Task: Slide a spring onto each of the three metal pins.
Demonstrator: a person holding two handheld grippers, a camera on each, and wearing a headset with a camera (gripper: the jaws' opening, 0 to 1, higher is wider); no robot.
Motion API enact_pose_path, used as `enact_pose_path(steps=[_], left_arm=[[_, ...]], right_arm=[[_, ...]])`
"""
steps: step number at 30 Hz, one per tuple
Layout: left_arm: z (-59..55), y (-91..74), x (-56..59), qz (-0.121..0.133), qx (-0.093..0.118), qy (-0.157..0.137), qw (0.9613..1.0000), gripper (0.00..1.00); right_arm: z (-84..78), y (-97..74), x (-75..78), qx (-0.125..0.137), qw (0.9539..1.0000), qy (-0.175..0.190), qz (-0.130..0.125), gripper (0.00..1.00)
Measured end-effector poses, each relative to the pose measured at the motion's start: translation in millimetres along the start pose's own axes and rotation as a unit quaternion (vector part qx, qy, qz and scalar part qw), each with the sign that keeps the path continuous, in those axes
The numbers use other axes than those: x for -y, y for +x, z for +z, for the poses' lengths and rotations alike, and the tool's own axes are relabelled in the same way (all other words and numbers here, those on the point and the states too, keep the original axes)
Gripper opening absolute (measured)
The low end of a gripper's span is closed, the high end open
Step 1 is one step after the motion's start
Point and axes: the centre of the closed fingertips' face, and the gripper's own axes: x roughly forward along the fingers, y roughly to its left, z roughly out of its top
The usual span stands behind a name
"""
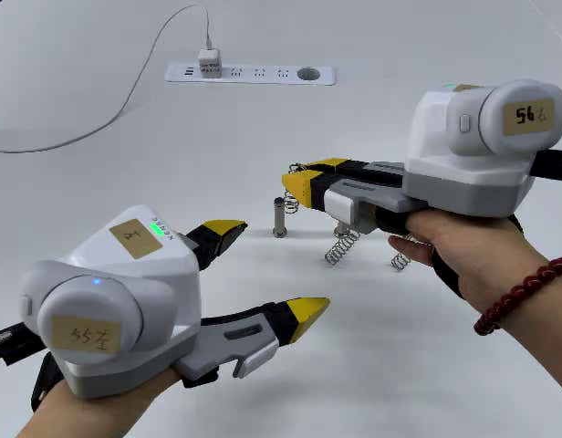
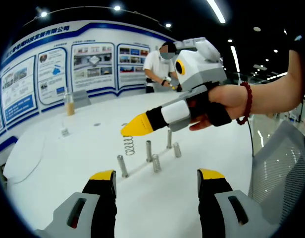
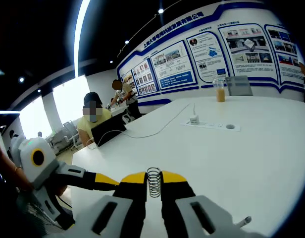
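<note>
**Spring pinched in the right gripper, left gripper open**

Parts of the work are hard to see. In the head view the right gripper and the hand that holds it cover some of the upright silver metal pins. One end pin stands clear, just below the yellow jaw tips. In the left gripper view two short stubs stand among the pins, and they are too small to make out. In the right gripper view the tip of one pin pokes in at the lower right and the rest is cut off.

The left gripper view shows three tall pins on the white table. There are three springs. Two loose springs rest on the table by the pins, one leaning and one small and partly behind the hand. The third, a thin silver wire spring, is in the right gripper.

The right gripper's jaws are pressed together on this spring. It stands across the yellow tips and sticks out above and below them. Seen from the left gripper, it hangs under the tip, above the table and close to the pins. I cannot tell if it is right over a pin.

The left gripper has its jaws spread wide with nothing between them, near the pins.
</note>
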Motion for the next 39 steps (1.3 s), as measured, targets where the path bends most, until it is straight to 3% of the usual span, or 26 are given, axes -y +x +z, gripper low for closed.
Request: enact_pose_path(steps=[14, 24, 39], left_arm=[[-6.0, -1.2, -3.3, 0.009, -0.008, -0.004, 0.9999, 0.81], [-6.6, 0.7, 1.6, 0.002, -0.006, -0.01, 0.9999, 0.89], [-6.2, -0.1, -0.7, 0.005, -0.003, -0.015, 0.9999, 0.89]], right_arm=[[-4.6, 18.6, 8.5, -0.001, 0.9998, -0.016, -0.015, 0.11], [-4.7, 25.1, 10.2, 0.001, 0.9992, -0.037, -0.018, 0.11], [-8.6, 25.2, 8.1, -0.017, 0.996, -0.085, -0.021, 0.11]])
